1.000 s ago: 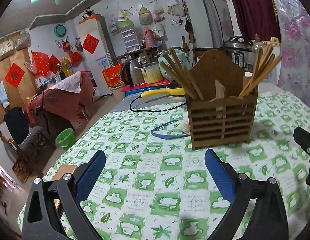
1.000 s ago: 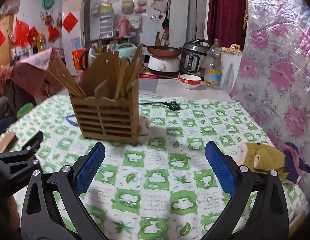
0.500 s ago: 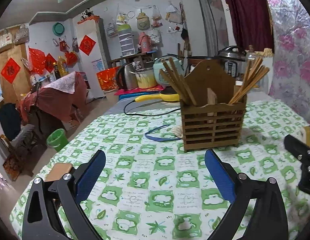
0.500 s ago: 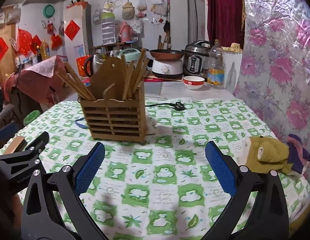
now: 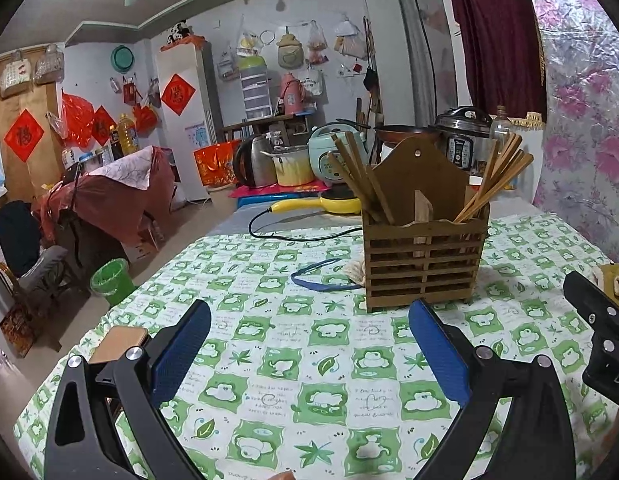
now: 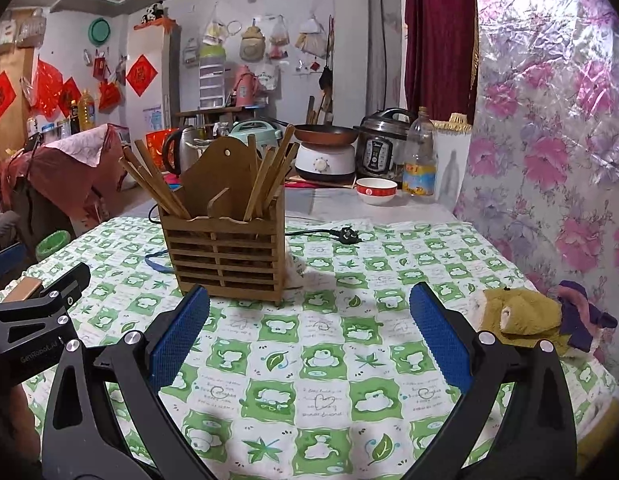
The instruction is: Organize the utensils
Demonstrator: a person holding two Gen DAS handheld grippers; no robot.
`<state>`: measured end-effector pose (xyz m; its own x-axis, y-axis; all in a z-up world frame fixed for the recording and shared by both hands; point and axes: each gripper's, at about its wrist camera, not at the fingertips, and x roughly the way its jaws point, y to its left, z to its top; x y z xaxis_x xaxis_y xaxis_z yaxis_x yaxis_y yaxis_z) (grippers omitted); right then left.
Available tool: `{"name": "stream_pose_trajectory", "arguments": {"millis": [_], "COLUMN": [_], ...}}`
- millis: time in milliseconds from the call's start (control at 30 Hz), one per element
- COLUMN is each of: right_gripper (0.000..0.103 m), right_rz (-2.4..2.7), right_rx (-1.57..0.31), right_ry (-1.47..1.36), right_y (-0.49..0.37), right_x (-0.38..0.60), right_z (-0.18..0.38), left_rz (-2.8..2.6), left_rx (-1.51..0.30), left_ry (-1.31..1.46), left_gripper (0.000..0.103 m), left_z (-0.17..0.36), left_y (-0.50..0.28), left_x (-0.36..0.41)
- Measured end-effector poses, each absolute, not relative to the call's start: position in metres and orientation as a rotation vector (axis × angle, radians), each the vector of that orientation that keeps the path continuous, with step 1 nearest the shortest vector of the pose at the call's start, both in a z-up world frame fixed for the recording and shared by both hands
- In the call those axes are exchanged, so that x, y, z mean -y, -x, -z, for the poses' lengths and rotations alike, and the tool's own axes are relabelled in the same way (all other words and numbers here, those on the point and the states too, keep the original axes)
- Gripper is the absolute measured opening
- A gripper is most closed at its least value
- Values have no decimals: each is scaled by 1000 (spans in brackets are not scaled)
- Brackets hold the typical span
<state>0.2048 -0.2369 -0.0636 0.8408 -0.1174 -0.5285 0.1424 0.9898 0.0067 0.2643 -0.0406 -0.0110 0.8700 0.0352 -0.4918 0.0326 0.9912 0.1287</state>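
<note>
A brown slatted wooden utensil holder (image 5: 424, 264) stands on the green-and-white checked tablecloth (image 5: 301, 392). Wooden chopsticks lean out of its left compartment (image 5: 359, 176) and its right compartment (image 5: 495, 182). The holder also shows in the right wrist view (image 6: 225, 256), with chopsticks (image 6: 153, 184) fanning out on both sides. My left gripper (image 5: 309, 352) is open and empty, hovering over the cloth short of the holder. My right gripper (image 6: 309, 336) is open and empty, also in front of the holder.
A blue strap (image 5: 321, 280) and a black power cord (image 5: 293, 236) lie left of the holder. A plug (image 6: 347, 235) lies behind it. A plush toy (image 6: 521, 316) sits at the right table edge. A small brown box (image 5: 119, 342) lies near the left edge. Kitchen appliances (image 6: 379, 148) stand behind.
Both grippers have drawn back from the holder, which now looks smaller and farther away. Both stayed open and empty.
</note>
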Motion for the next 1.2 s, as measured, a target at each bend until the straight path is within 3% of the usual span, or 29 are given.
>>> {"name": "stream_pose_trajectory", "arguments": {"millis": [367, 600, 1200], "right_gripper": [97, 97, 97], "right_rz": [160, 159, 97], "right_rx": [-566, -609, -546], "right_ry": [-102, -74, -91], "right_y": [-235, -243, -230], "right_x": [242, 242, 235], "right_z": [35, 56, 51], "left_rz": [-12, -10, 2], "left_rx": [-526, -597, -495], "left_ry": [-41, -107, -63], "left_gripper": [97, 97, 97], "left_z": [-21, 7, -11], "left_y": [-299, -304, -285], "left_x": [38, 45, 36]}}
